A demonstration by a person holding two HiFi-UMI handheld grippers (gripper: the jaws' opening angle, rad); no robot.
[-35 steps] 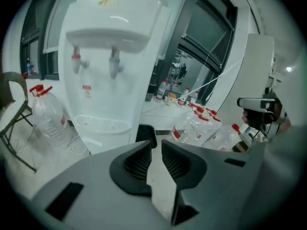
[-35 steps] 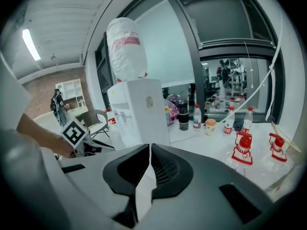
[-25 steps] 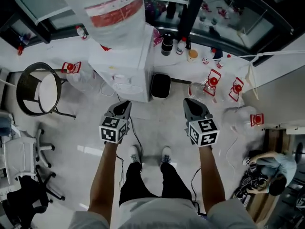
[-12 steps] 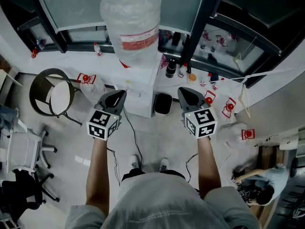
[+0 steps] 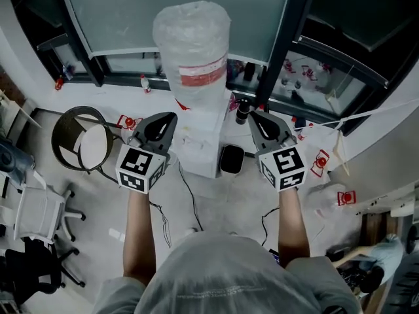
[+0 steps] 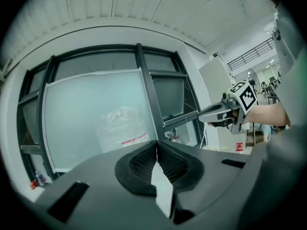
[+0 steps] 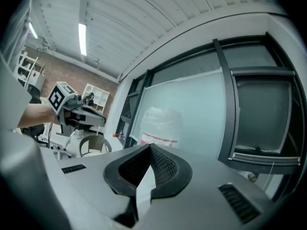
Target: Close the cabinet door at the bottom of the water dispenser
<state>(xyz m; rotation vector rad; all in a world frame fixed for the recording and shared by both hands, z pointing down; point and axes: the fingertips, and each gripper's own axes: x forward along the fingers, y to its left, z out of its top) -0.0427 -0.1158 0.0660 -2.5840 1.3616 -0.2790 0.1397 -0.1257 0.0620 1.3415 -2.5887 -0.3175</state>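
The white water dispenser stands by the window, topped by a plastic-wrapped bottle with a red label. From above its bottom cabinet door is hidden. My left gripper hangs level at the dispenser's left, shut and empty. At the dispenser's right my right gripper is held the same way, shut with nothing in it. In the left gripper view the pads meet, with the bottle and the right gripper beyond. The right gripper view shows its own shut jaws, the bottle and the left gripper.
A round wire-framed stool stands left of the dispenser and a black bin right of it. Red-labelled bags and small bottles lie along the window ledge. An office chair is at the left; cables cross the floor.
Both grippers have risen together from low in front of the dispenser to about the height of its top. The head view has risen too, and the bottle now shows whole.
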